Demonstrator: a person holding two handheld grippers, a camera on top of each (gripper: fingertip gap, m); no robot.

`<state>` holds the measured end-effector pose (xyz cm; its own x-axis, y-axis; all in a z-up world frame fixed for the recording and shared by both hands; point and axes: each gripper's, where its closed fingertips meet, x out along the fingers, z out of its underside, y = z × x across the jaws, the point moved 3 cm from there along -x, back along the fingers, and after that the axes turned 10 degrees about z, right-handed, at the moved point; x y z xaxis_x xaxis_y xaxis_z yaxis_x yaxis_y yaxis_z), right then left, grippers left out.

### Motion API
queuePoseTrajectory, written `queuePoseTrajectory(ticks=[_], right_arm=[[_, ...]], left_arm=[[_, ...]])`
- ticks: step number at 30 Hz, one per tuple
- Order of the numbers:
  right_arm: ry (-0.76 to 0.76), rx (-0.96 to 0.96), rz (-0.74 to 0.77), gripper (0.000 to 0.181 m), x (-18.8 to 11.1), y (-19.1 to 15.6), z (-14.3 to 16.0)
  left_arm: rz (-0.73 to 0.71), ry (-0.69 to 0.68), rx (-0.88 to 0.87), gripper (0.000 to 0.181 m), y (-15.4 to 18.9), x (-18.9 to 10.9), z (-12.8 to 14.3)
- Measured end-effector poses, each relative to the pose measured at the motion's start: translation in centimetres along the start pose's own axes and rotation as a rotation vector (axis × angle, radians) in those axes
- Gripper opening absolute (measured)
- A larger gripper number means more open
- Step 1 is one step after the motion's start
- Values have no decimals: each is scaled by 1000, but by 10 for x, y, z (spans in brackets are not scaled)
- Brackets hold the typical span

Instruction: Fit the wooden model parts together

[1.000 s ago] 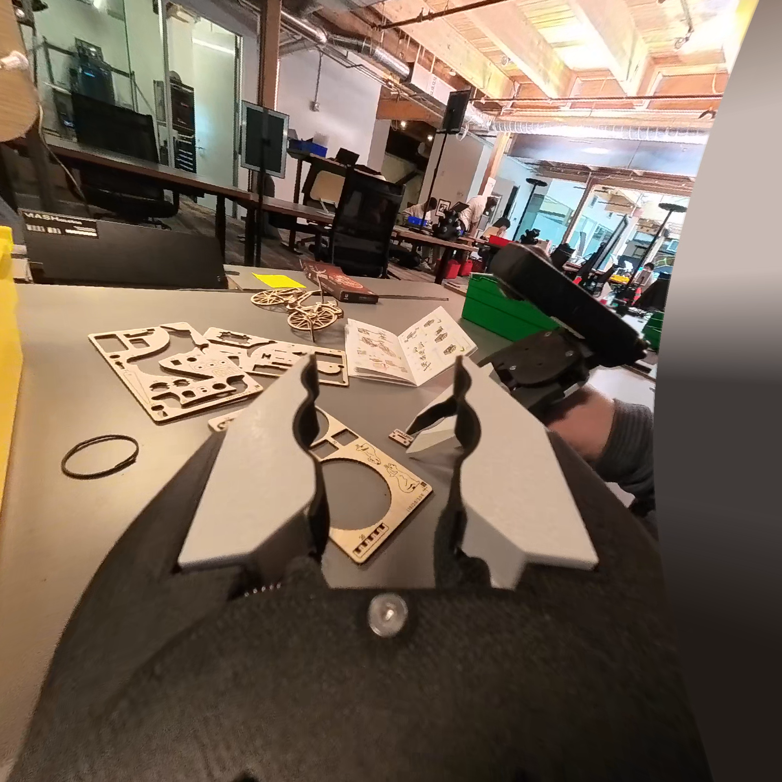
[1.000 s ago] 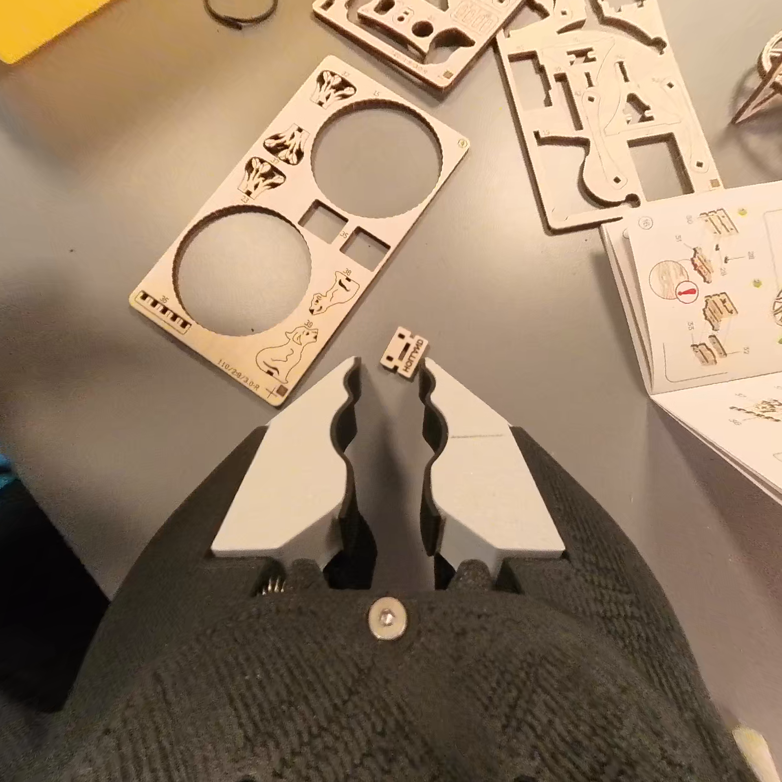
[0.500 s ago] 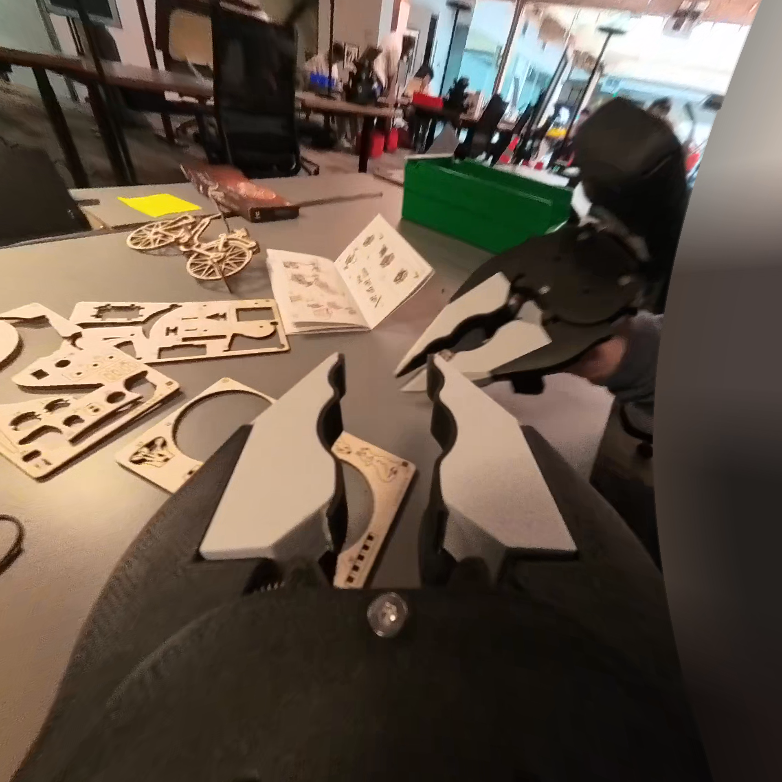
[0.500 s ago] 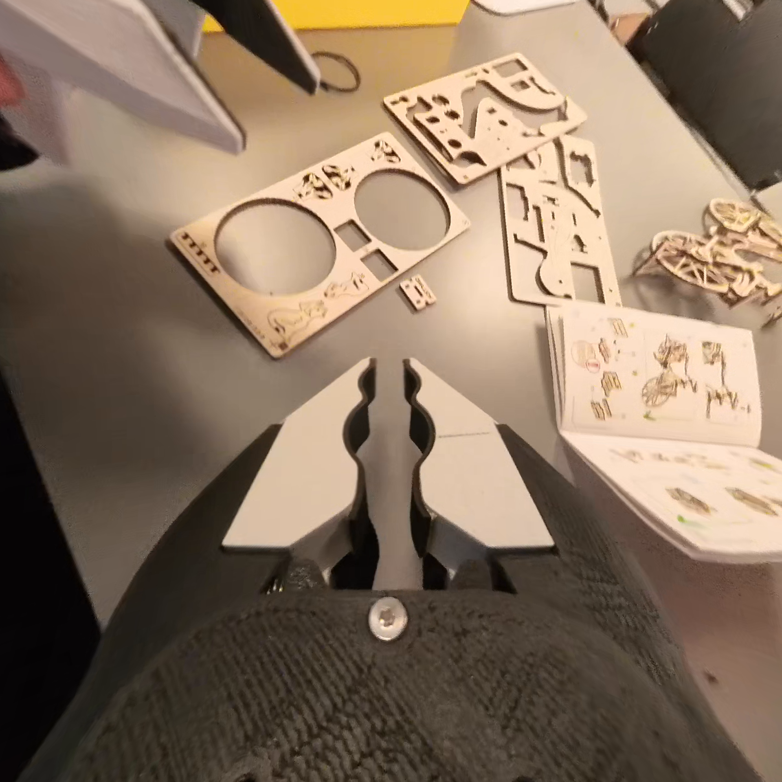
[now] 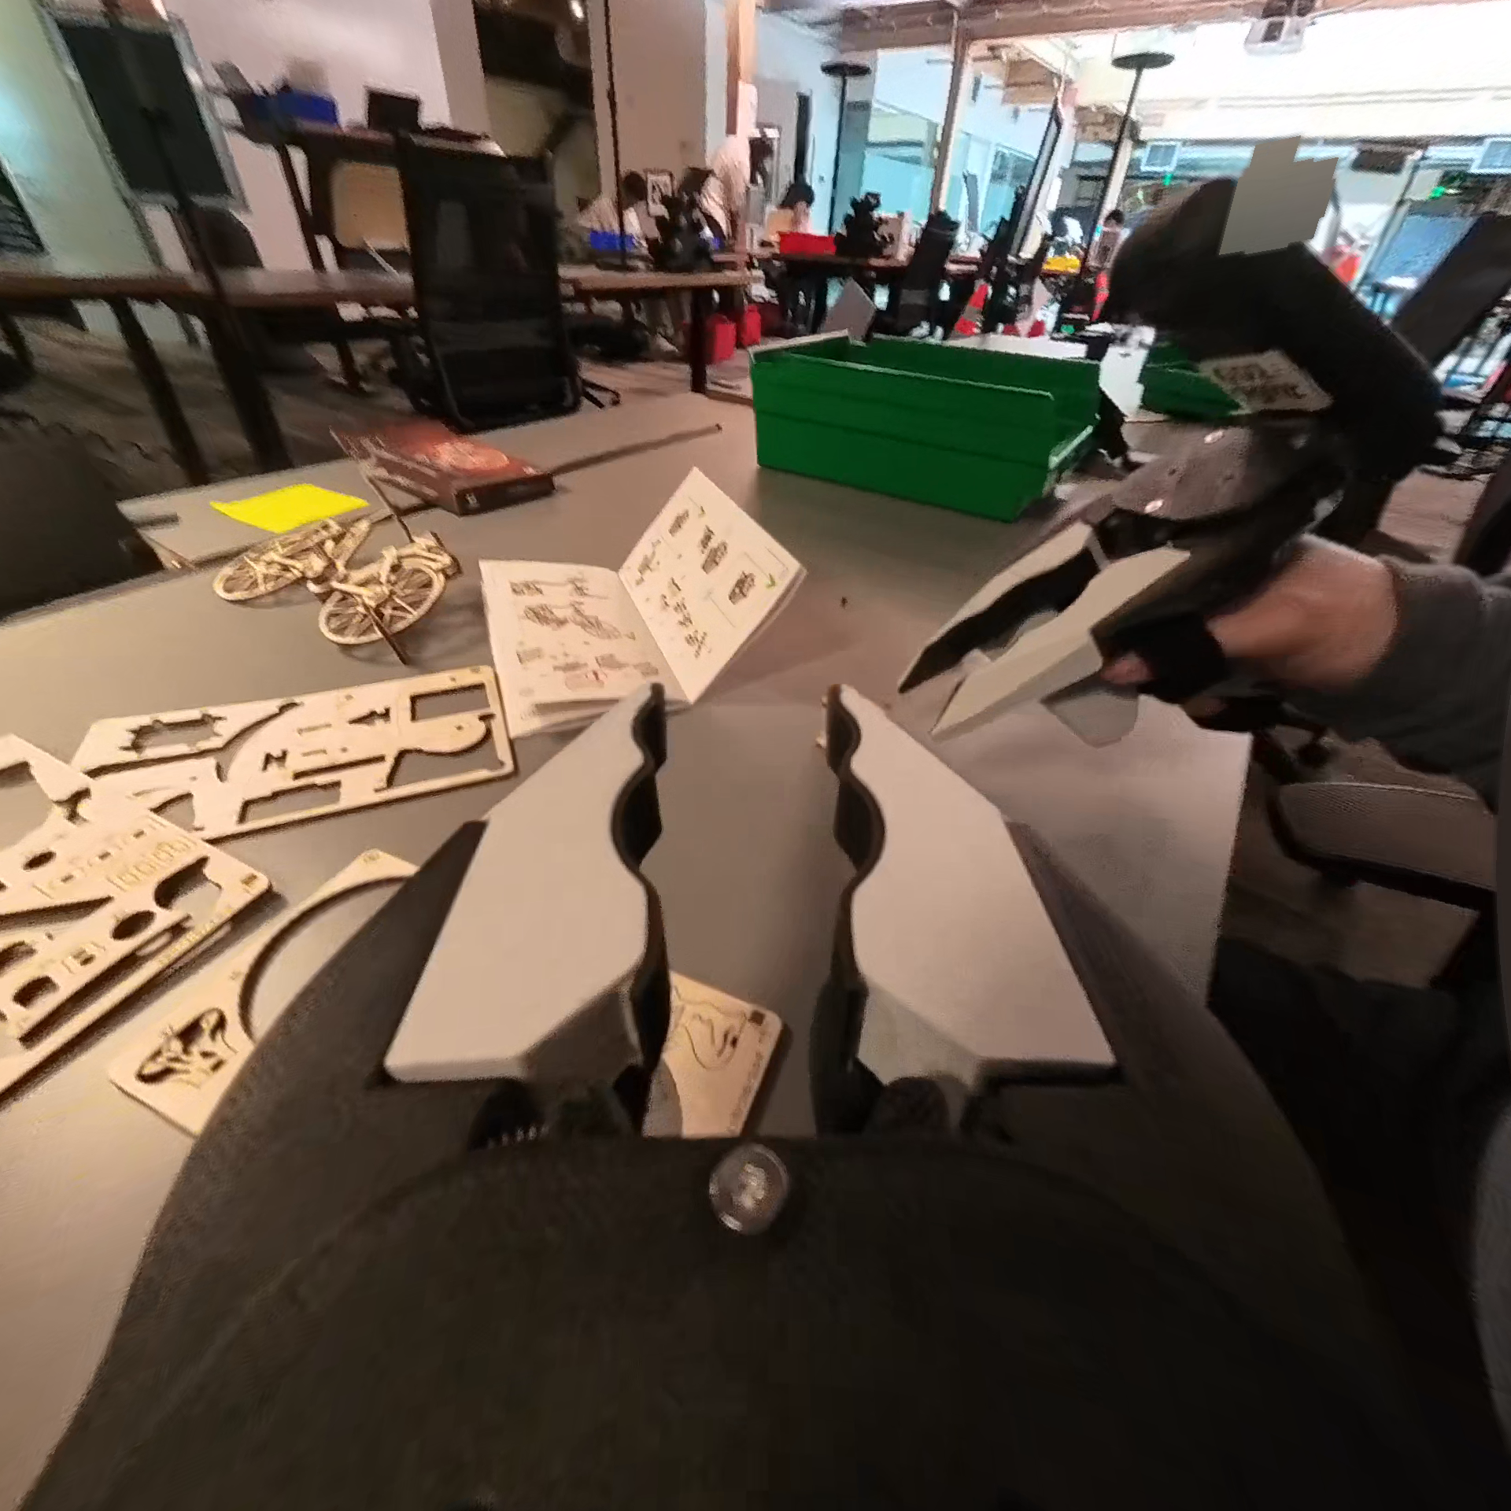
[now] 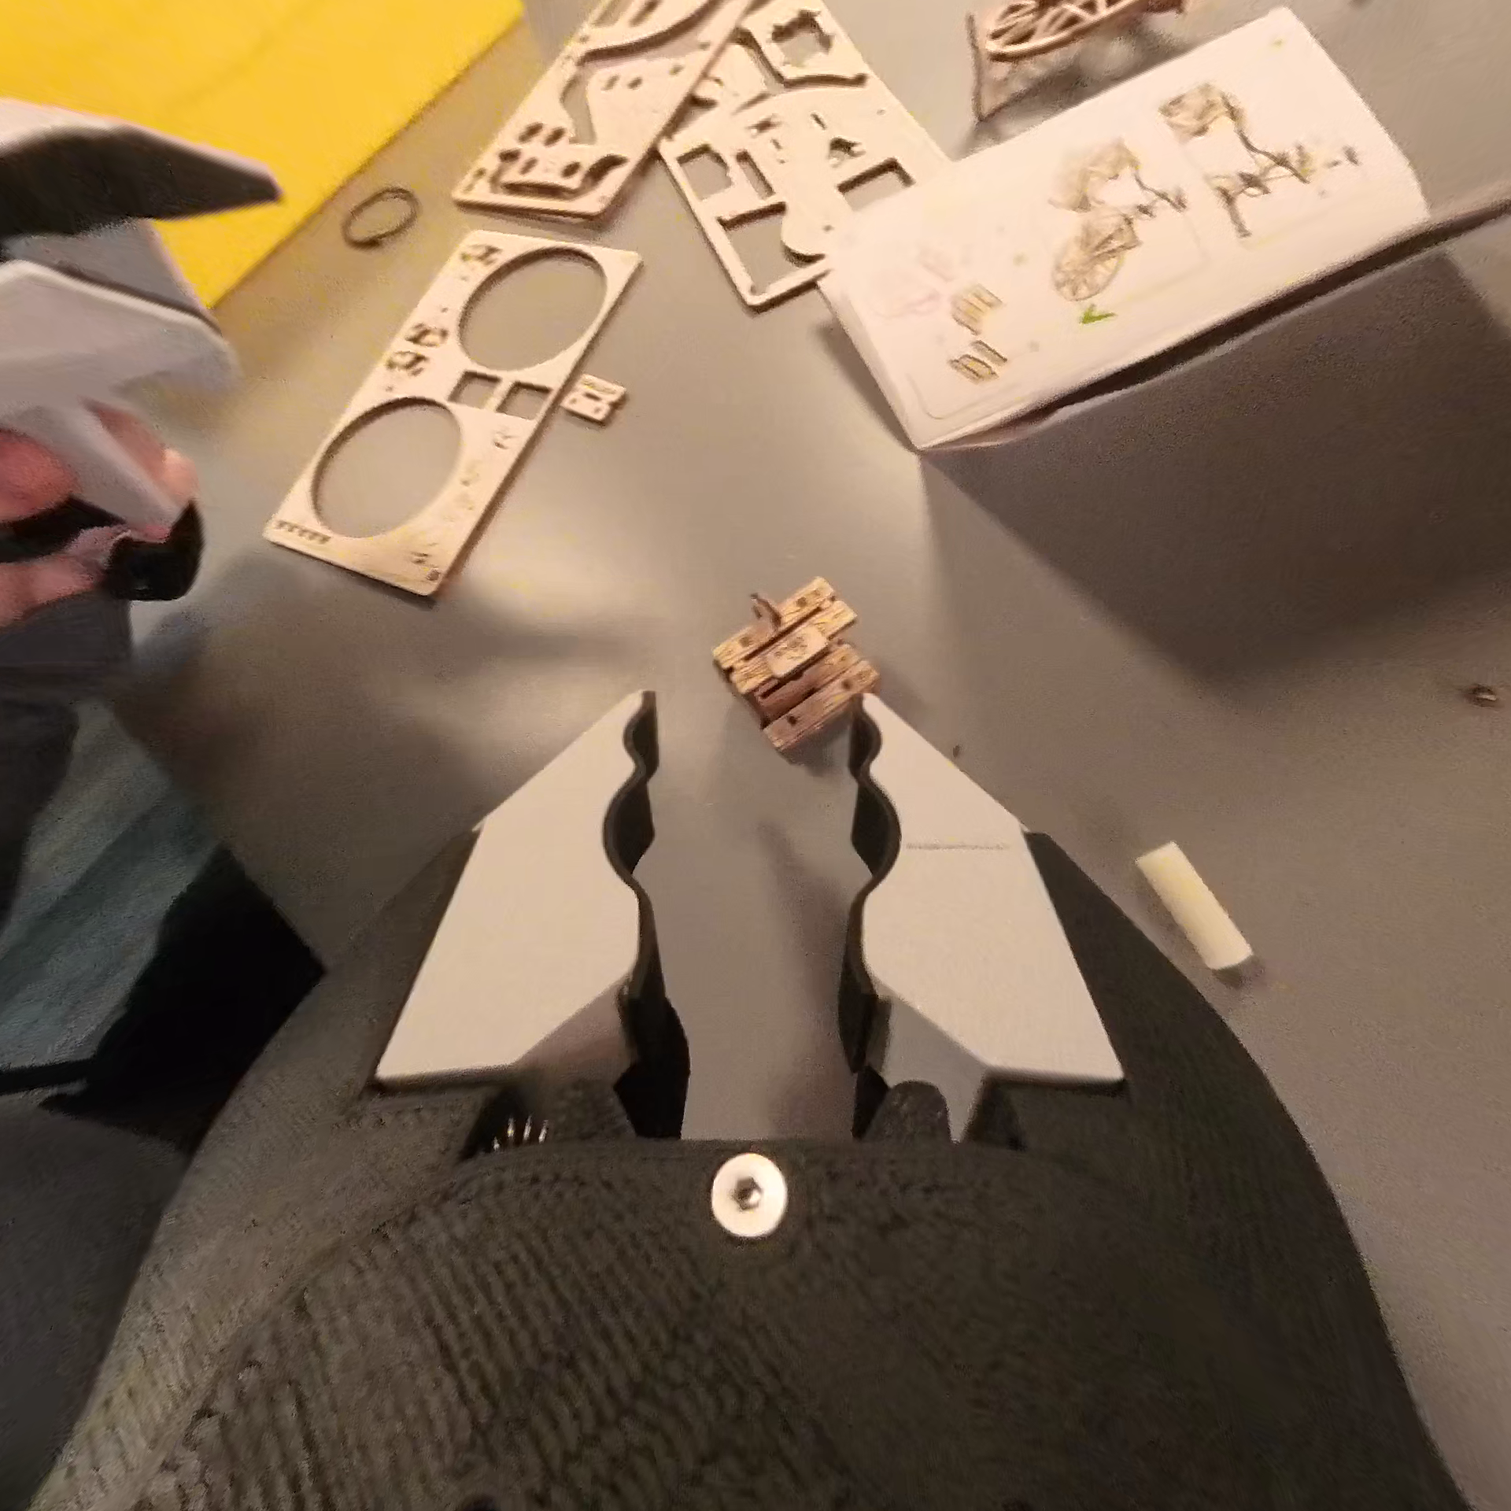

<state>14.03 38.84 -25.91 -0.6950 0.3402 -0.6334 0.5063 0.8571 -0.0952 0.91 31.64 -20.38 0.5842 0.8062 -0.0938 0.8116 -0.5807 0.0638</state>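
Note:
My right gripper (image 6: pixel 752 711) is open and empty, low over the grey table. A small stacked wooden sub-assembly (image 6: pixel 797 670) lies just past its fingertips, nearer the right finger. A small flat wooden piece (image 6: pixel 597 401) lies beside the two-hole wooden sheet (image 6: pixel 458 409). My left gripper (image 5: pixel 744 711) is open and empty above the table, over a corner of that sheet (image 5: pixel 719 1055). The right gripper (image 5: pixel 928 707) also shows at the right of the left wrist view, held by a hand. The built wooden bicycle (image 5: pixel 343 572) stands farther back.
Two more punched wooden sheets (image 6: pixel 572 123) (image 6: pixel 785 180) and an open instruction booklet (image 6: pixel 1104 212) lie ahead. Also here are a rubber band (image 6: pixel 380 214), a yellow object (image 6: pixel 245 106), a white cylinder (image 6: pixel 1194 903), green bins (image 5: pixel 924 441) and a brown box (image 5: pixel 446 470). My left gripper's tips are some 11 centimeters from the small flat wooden piece (image 6: pixel 597 401).
My right gripper has drawn back from the small flat piece, opened wider, and now points at the stacked sub-assembly. My left gripper has swung right and opened a little since half a second ago.

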Motion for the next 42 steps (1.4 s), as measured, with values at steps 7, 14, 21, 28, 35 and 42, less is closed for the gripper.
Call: queuePoseTrajectory(ticks=[7,14,21,28,35,42], right_arm=[[-37,-63,77,43,21,-1,-9],[-33,-408,14,20,29,-3,-18],[241,-1131,-237,20,15,-15,-10],[147,-1619,-210,32,13,-4,7],[41,-1358,-241,63,-12,1,4],[-115,-693,-21,58,-7,29,-10]], left_arm=[[-117,101,64,38,-10,0,3],[-125,112,34,37,-14,-2,3],[-102,116,5,37,-13,-3,5],[-79,104,4,37,-10,-1,6],[-62,123,-16,37,-9,-3,5],[-41,122,-24,37,-7,-1,5]])
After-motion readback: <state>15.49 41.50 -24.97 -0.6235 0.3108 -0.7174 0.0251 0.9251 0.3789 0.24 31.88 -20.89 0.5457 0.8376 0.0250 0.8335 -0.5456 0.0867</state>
